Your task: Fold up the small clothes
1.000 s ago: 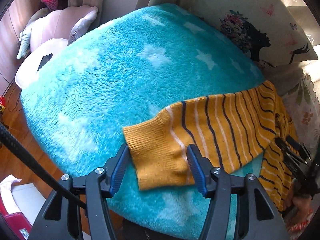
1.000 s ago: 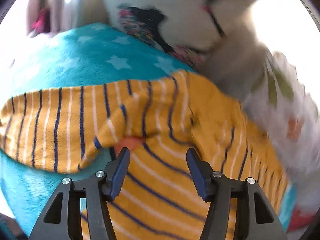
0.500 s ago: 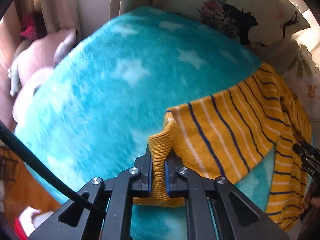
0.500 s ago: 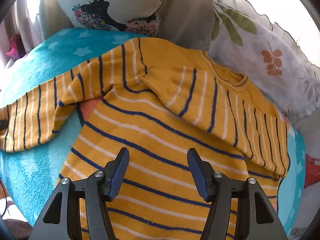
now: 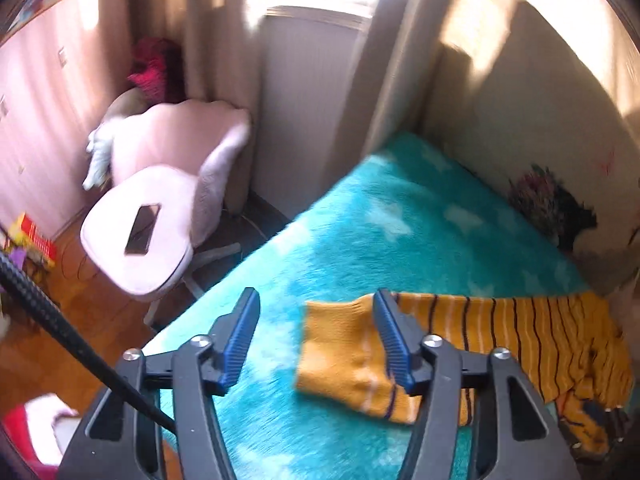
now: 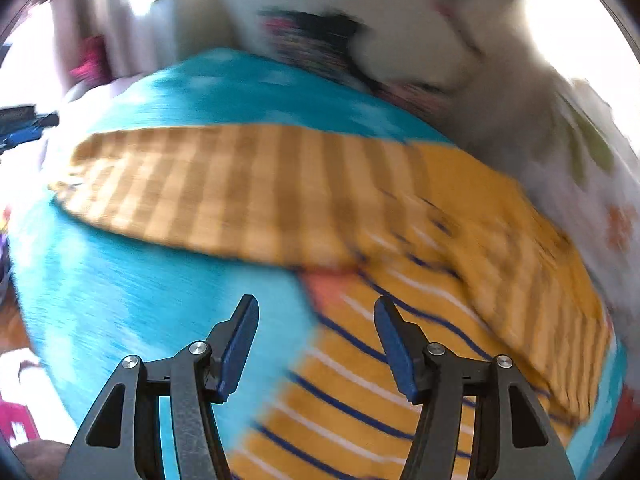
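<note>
1. On the bed's turquoise blanket (image 5: 360,240), the striped sweater (image 6: 360,380) lay with its body toward the pillow end and one sleeve (image 5: 500,328) stretched flat across the blanket toward the bed's near edge.
2. Half a second earlier the left gripper (image 5: 316,344) had been clamped on the sleeve cuff (image 5: 340,356); its jaws had just been opening, and the cuff now lay released on the blanket, partly behind the right-hand jaw, with no pad pressing it.
3. Judgement: the sleeve had been pulled straight, not yet folded inward; that fold remained to be done.
4. The right gripper (image 6: 316,344) stood parted and empty above the sweater's side edge, where blanket met knit; its view was blurred.
</note>
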A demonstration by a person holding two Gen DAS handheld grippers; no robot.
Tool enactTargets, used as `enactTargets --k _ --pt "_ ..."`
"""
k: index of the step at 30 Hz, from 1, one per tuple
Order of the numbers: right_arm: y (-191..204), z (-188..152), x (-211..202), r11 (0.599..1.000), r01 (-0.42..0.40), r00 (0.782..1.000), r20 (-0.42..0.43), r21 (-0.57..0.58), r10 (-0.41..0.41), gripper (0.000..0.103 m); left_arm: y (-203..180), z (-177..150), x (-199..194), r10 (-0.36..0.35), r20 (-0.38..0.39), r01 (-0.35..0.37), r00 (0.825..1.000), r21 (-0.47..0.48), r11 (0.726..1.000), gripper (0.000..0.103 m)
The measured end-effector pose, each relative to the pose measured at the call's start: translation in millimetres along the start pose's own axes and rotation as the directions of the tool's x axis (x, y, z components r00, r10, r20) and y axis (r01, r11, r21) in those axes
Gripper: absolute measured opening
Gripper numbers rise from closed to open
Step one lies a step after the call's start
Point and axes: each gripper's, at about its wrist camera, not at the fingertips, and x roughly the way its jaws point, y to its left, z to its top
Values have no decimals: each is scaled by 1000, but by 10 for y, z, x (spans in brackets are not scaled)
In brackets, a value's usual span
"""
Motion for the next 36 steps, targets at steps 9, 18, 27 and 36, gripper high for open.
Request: enactTargets --k 9,18,27,36 --pt "1650 517 355 910 -137 988 11 -390 153 68 766 -597 -257 -1 -113 -20 994 -185 983 58" --pt "2277 961 727 901 -82 992 53 -427 115 24 952 -1010 -447 13 -158 -50 987 -229 972 58" --pt "1070 1016 -18 974 -201 958 186 -103 217 8 340 -902 -403 -58 -159 32 986 -160 987 59" --pt "-1618 -54 -584 918 -2 970 226 397 -95 8 -901 -1108 -452 -146 -205 150 968 6 989 59"
